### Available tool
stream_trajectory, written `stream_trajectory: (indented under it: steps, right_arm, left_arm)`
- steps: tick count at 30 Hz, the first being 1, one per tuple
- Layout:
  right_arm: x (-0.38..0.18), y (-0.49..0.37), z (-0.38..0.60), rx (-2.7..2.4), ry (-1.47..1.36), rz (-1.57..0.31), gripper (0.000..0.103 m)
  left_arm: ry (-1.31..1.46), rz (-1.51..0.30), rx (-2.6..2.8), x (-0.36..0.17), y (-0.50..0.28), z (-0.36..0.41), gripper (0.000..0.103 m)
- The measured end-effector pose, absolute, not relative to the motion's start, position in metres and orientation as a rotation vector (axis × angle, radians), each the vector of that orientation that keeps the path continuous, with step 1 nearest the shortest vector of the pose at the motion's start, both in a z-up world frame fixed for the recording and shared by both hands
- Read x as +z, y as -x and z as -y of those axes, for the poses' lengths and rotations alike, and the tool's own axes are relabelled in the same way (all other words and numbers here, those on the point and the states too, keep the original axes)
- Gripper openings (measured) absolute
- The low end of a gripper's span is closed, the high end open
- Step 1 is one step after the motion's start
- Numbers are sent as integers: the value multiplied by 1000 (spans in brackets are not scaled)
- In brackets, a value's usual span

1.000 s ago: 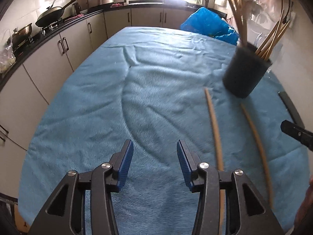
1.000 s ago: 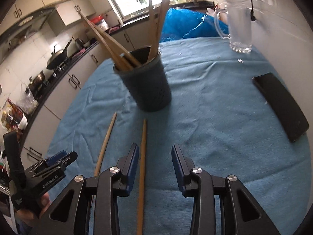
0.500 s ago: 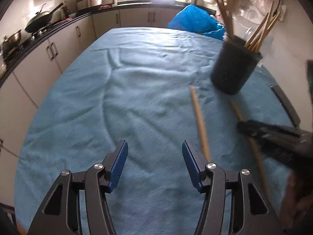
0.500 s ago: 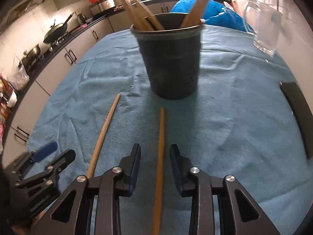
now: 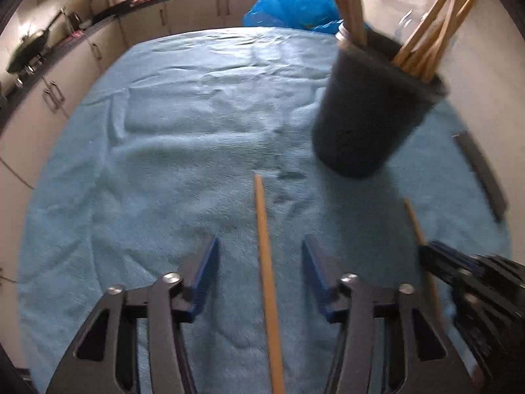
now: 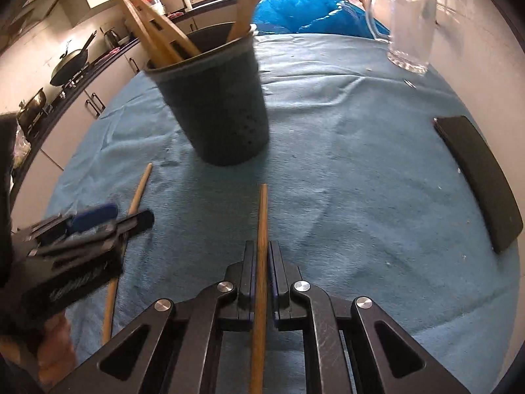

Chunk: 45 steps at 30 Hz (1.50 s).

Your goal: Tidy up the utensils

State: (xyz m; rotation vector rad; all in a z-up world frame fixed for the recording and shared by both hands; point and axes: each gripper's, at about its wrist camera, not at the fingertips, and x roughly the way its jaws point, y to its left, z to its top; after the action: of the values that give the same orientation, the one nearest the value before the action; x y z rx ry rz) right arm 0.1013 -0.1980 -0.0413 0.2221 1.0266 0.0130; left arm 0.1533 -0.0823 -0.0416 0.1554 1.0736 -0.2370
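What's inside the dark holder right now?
Wooden chopsticks stand in the dark holder, leaning against its rim, in two bunches on opposite sides. Their lower ends and the holder's bottom are hidden by its wall, so anything else inside cannot be seen.

Two loose chopsticks (image 6: 262, 229) (image 6: 139, 190) lie on the table (image 6: 361, 180). There is one dark holder (image 6: 223, 105) with several sticks, too overlapped to count. One glass mug (image 6: 410, 26), one black slab (image 6: 479, 180).

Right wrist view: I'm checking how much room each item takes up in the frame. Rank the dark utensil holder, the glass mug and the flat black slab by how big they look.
1. Dark utensil holder, clearly the largest.
2 and 3. Glass mug and flat black slab look alike in area; the mug stands farther from the camera, so I won't rank them.
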Motion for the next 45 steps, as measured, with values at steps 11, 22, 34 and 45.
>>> stream_trajectory:
  steps: [11, 22, 34, 45]
  right_arm:
    - [-42, -120, 192, 1, -118, -1071, 9]
    - [-34, -116, 203, 23, -209, -1013, 7]
    - [35, -62, 194, 66, -218, -761, 7]
    - [72, -33, 178, 103, -213, -653, 7]
  left_arm:
    - [-179, -1067, -220, -40, -149, 86, 14]
    - [-126, -1079, -241, -33, -134, 78, 6]
    - [-101, -820, -221, 45, -75, 57, 6]
    - [-72, -718, -228, 89, -51, 40, 6]
